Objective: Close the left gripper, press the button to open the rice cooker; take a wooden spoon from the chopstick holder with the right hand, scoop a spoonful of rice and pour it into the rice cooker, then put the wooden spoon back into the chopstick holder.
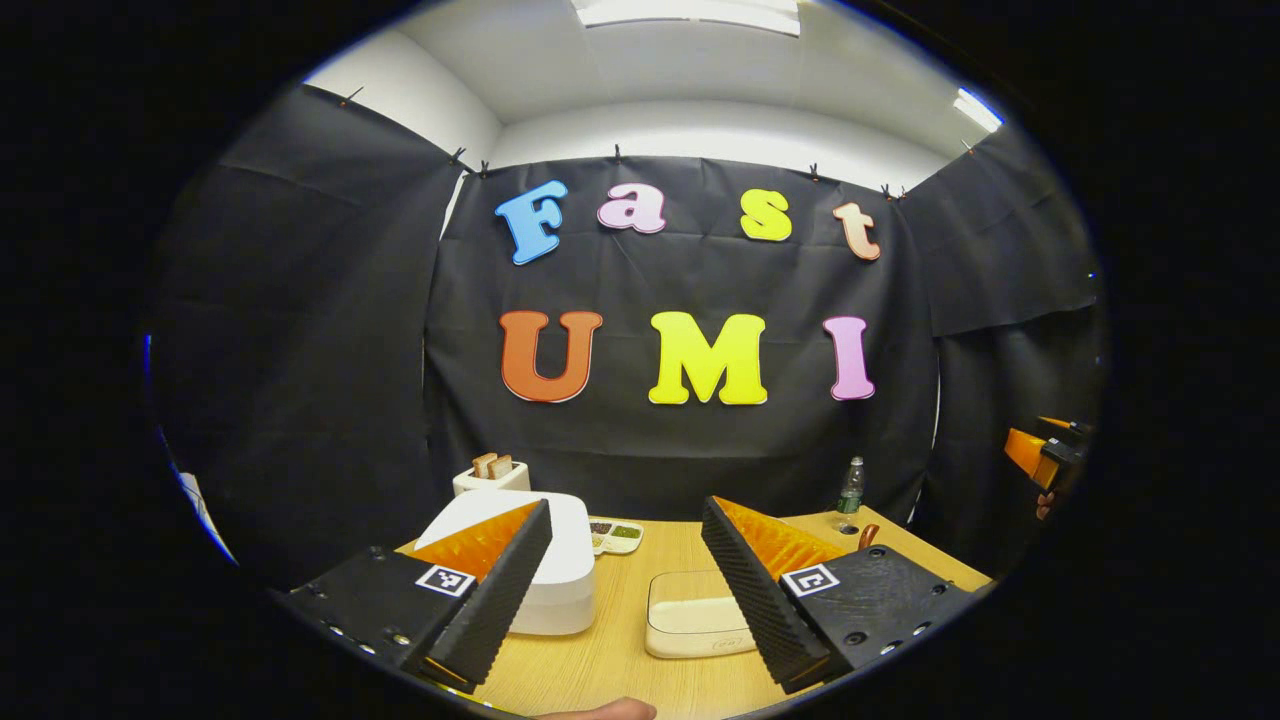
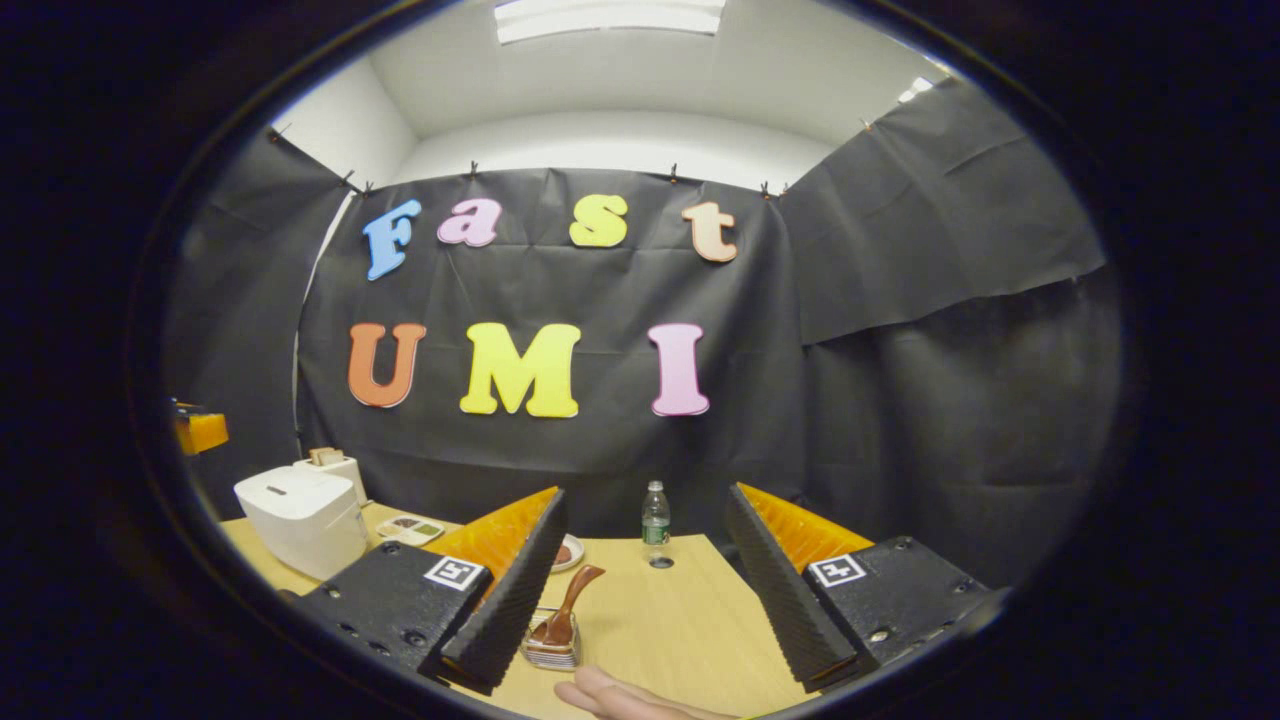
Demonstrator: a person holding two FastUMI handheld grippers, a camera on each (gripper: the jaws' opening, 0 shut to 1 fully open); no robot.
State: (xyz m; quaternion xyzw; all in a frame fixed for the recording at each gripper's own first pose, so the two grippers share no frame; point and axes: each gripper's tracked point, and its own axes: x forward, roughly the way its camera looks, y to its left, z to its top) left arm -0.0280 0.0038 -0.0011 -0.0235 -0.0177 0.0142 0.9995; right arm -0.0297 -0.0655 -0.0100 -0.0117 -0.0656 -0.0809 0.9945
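In the left gripper view the white rice cooker stands shut on the wooden table, partly behind one finger of my left gripper, which is open and holds nothing. A cream rectangular box lies between the fingers, farther off. The brown handle of a wooden spoon pokes up behind the other finger. In the right gripper view my right gripper is open and hangs above the table. The wooden spoon leans in a small clear holder just beyond it. The rice cooker sits at far left.
A toaster with bread stands behind the cooker, with a small compartment tray beside it. A plastic bottle and its cap sit at the table's back edge. A hand shows at the near edge. Black cloth walls surround the table.
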